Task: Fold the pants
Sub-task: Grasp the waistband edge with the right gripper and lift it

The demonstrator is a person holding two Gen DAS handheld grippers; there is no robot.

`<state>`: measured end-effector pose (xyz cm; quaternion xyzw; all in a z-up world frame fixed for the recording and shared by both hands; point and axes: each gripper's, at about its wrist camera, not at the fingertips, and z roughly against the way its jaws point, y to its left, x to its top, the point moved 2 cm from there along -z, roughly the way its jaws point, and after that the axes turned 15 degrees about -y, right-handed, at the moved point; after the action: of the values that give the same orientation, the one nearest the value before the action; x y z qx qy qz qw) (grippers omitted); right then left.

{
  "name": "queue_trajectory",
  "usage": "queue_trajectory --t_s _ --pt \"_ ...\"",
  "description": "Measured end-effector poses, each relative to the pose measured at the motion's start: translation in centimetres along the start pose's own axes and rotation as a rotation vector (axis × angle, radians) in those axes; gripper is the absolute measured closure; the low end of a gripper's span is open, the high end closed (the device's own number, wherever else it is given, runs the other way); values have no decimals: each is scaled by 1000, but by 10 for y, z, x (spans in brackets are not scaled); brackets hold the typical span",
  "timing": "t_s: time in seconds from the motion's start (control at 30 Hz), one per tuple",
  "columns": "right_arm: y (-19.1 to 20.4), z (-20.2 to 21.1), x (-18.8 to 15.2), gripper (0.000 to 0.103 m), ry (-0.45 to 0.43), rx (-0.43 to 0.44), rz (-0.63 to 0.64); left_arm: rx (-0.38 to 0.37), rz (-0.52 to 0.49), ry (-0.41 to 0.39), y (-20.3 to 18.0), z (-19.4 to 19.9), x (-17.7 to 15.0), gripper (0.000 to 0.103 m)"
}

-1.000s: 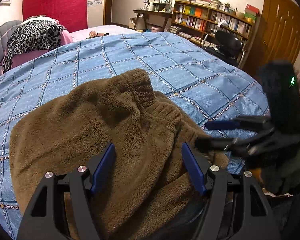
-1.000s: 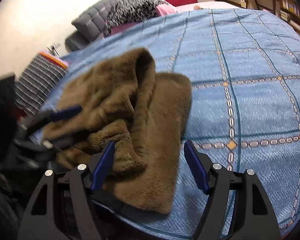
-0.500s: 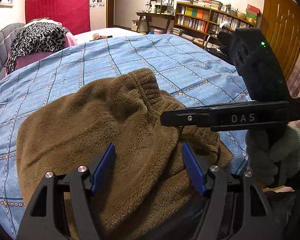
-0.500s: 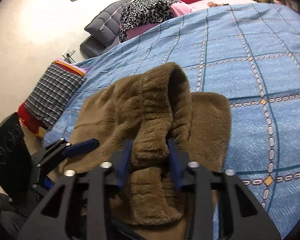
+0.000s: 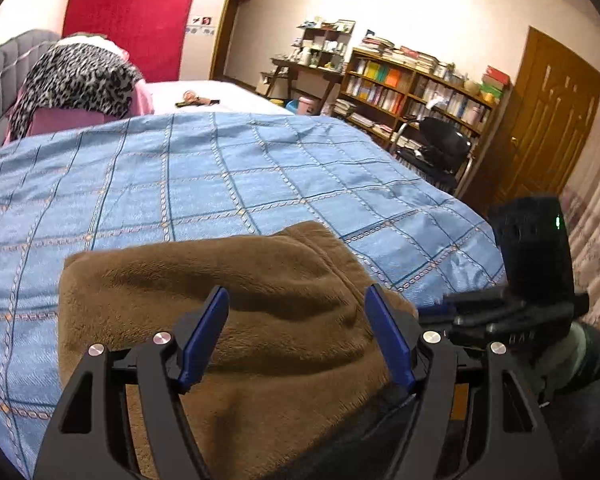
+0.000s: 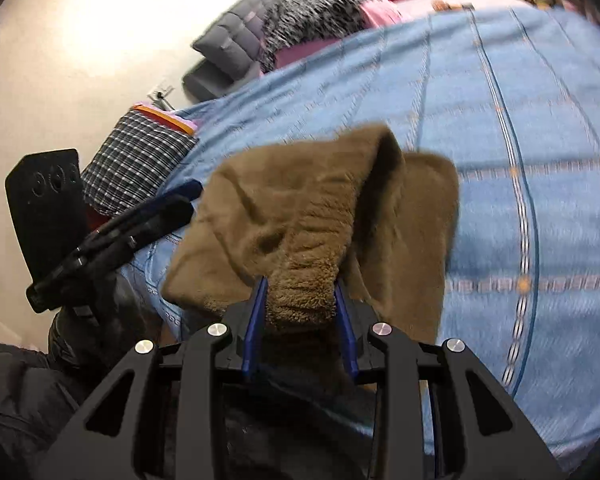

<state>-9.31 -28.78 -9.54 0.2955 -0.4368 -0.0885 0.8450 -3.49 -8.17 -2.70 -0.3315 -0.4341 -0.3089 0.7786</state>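
Observation:
The brown fleece pants (image 5: 236, 296) lie bunched at the near edge of the blue checked bedspread (image 5: 204, 184). My left gripper (image 5: 298, 336) is open and empty, with its blue pads just above the pants. My right gripper (image 6: 300, 312) is shut on a ribbed fold of the pants (image 6: 300, 240) and holds it raised off the bed. The right gripper also shows in the left wrist view (image 5: 440, 310) at the pants' right edge. The left gripper shows in the right wrist view (image 6: 180, 198) beside the pants' left edge.
A leopard-print blanket (image 5: 72, 80) and grey headboard lie at the far end of the bed. A plaid pillow (image 6: 136, 164) sits at the bed's left side. A bookshelf (image 5: 416, 88), a black chair (image 5: 440, 148) and a wooden door (image 5: 548, 120) stand to the right.
My right gripper closed on the pants' ribbed fold and pulled it up and toward me. The pants now look flatter in the left wrist view. My left gripper stays open.

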Motion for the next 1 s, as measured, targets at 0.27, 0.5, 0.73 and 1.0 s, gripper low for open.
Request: queue_trajectory --t_s 0.27,0.5,0.73,1.0 --pt "-10 -6 -4 65 -14 10 -75 46 -128 105 -17 -38 -54 32" --pt "-31 -14 21 41 -94 -19 -146 44 -124 90 -15 -34 -55 32" --pt "-47 -54 24 41 -38 -15 -185 47 -133 90 -16 -34 -57 32" --pt "-46 -61 27 39 -9 92 -250 46 -137 91 -16 -36 -57 32"
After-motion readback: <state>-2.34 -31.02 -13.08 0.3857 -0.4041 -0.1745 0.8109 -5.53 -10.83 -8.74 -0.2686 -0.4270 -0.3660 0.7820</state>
